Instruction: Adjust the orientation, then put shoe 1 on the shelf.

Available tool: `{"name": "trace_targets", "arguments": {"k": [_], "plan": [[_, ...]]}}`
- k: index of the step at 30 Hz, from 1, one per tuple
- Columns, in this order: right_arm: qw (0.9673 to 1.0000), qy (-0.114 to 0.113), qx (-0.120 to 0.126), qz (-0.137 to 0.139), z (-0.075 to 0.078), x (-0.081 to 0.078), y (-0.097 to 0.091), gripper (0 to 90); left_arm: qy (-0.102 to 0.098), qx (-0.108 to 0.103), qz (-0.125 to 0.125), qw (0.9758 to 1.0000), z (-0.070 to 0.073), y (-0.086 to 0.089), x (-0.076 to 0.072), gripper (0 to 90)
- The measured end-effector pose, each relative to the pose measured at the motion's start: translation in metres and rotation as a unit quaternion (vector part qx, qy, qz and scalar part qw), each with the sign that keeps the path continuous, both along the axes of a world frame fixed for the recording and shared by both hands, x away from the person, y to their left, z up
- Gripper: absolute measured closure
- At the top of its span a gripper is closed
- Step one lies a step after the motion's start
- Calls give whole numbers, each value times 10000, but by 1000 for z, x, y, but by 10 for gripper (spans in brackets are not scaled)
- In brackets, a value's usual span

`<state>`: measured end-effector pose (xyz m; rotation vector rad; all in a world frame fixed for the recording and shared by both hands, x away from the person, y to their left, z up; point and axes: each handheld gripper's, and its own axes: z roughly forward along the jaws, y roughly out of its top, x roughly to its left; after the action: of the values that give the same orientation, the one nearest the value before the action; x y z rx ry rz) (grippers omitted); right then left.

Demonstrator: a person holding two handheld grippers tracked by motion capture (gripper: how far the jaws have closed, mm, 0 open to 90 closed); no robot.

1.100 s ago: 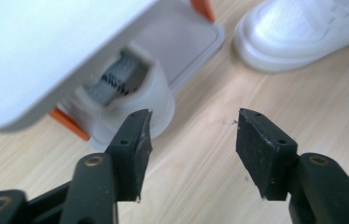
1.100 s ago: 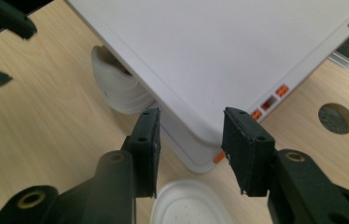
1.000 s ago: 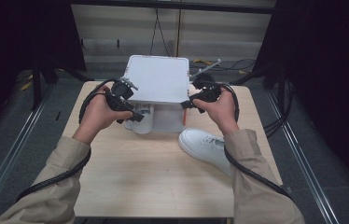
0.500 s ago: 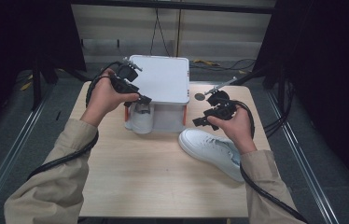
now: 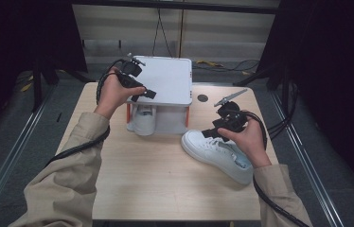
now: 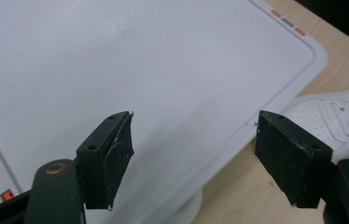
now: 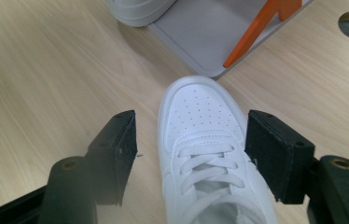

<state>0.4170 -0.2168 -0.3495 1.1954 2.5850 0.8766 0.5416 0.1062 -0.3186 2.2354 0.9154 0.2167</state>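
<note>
A white sneaker (image 5: pixel 217 153) lies on the wooden table, its toe toward a grey two-level shoe rack (image 5: pixel 165 80) with orange posts. My right gripper (image 5: pixel 210 132) hovers over the sneaker's toe end. In the right gripper view the jaws (image 7: pixel 191 130) stand either side of the sneaker (image 7: pixel 196 107) without touching it; they have just been opening. A second white shoe (image 5: pixel 143 120) sits on the rack's lower level. My left gripper (image 5: pixel 142 94) is above the left part of the rack's top, jaws (image 6: pixel 193 135) wide after just opening, nothing between them over the white top (image 6: pixel 116 60).
A dark round hole (image 5: pixel 202 98) sits in the table right of the rack. An orange post (image 7: pixel 256 28) rises from the rack's lower tray (image 7: pixel 200 32). Black cables trail from both grippers. Bare wood lies in front of the rack and at the left.
Both hands have left the rack's front corners. The left gripper went left and back over the top's left edge; the right gripper came right and toward me, down over the sneaker.
</note>
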Motion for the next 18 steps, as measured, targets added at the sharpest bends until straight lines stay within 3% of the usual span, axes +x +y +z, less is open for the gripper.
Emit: {"name": "trace_targets", "arguments": {"k": [7,18], "plan": [[9999,123,-48,18,-14,-9,-7,337,-26,127,96,9999,-13,-4,4,289],[9994,249,-215,99,-26,-30,-22,334,-81,21,215,9997,-17,-5,5,314]]}}
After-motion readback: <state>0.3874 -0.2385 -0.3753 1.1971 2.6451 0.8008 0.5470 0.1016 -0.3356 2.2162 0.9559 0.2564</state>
